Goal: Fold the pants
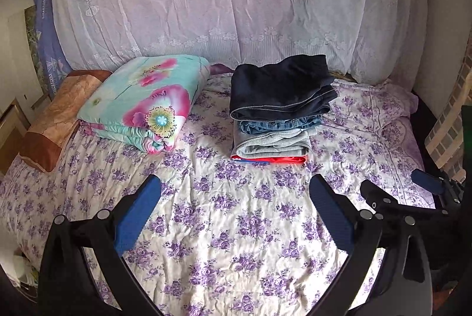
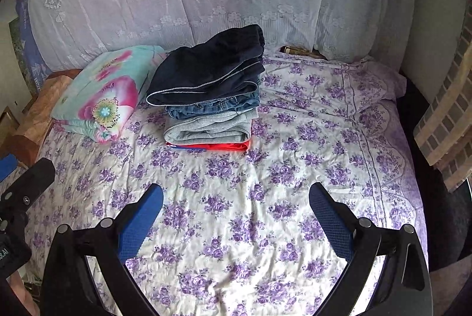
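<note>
Left gripper (image 1: pixel 234 189): spread wide, nothing between its blue pads (image 1: pixel 138 212); it hangs over bare sheet toward the near edge of the bed.
Right gripper (image 2: pixel 236 196): also spread wide and holding nothing, above the sheet near the same edge; its dark frame shows at the lower right in the left wrist view.
Bed sheet (image 1: pixel 236 227): white with purple flower sprigs, lightly wrinkled, covering the bed.
Stack of folded pants (image 1: pixel 280 109): sits on the sheet beyond both grippers, toward the far edge of the bed and well apart from the fingers.
Navy pants (image 2: pixel 206 71): top of the stack, folded, pale piping along the edge, a little askew.
Jeans (image 2: pixel 212 106): blue denim, directly under the navy pair.
Grey pants (image 2: pixel 206 128): folded beneath the denim.
Red garment (image 2: pixel 218 146): bottom layer, thin, with a blue patch showing at its left end.
Floral quilt (image 1: pixel 141 97): folded, turquoise and pink, just left of the stack, apart from it.
Brown pillow (image 1: pixel 56 121): at the bed's left edge, touching the quilt.
Lace cover (image 1: pixel 236 6): white, draped over a bulky mound along the far edge.
</note>
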